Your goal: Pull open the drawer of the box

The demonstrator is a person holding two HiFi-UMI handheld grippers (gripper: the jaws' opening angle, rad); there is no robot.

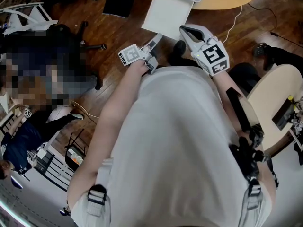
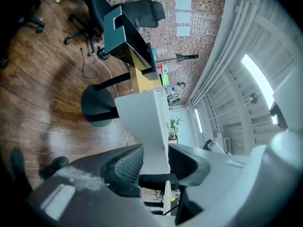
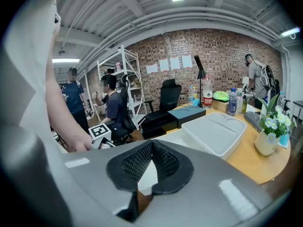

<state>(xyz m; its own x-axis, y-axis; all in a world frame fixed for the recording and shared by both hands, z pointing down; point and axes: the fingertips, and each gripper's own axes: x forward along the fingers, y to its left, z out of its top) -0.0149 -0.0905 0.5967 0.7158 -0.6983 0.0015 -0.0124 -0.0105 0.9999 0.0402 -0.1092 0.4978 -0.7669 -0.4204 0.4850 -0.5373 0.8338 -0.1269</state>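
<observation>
A white box (image 1: 165, 11) stands at the edge of the wooden table (image 1: 222, 1), ahead of both grippers, which I hold close to my chest above the floor. My left gripper (image 1: 156, 39) is short of the box and apart from it. In the left gripper view the left gripper (image 2: 155, 162) is open, nothing lies between its dark pads, and the white box (image 2: 142, 122) shows beyond the gap. My right gripper (image 1: 184, 30) is beside it. In the right gripper view the right gripper (image 3: 152, 143) has its tips touching and holds nothing. No drawer front is visible.
A white tray (image 3: 215, 131) and a dark teal box (image 3: 189, 112) lie on the table with bottles and a flower vase (image 3: 267, 141). A round side table (image 1: 279, 93) is at my right. A chair base (image 1: 92, 44) and seated people are at the left.
</observation>
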